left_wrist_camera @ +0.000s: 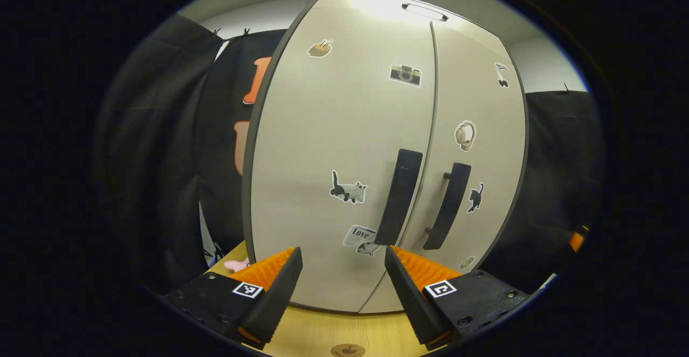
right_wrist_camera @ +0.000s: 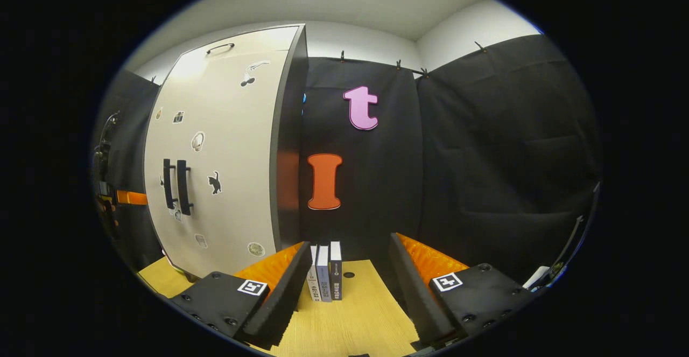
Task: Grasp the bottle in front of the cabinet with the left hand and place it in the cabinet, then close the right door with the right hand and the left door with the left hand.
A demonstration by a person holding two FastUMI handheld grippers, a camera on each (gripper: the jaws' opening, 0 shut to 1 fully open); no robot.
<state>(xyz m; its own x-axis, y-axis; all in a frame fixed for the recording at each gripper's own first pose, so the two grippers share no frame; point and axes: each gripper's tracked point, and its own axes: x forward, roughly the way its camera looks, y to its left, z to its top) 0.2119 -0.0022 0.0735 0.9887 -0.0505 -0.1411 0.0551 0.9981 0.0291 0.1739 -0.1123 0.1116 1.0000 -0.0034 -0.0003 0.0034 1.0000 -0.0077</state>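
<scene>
With both cabinet point(left_wrist_camera: 377, 147) doors seen shut, the bottle presumably inside, both grippers' jaws held wide and empty, the left door point(left_wrist_camera: 344, 147) could be left slightly ajar if released early.

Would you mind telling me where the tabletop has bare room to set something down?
Bare table lies between the right gripper and the upright books, and a strip before the closed cabinet under the left gripper. It's tighter where the books stand beside the cabinet's side.
</scene>
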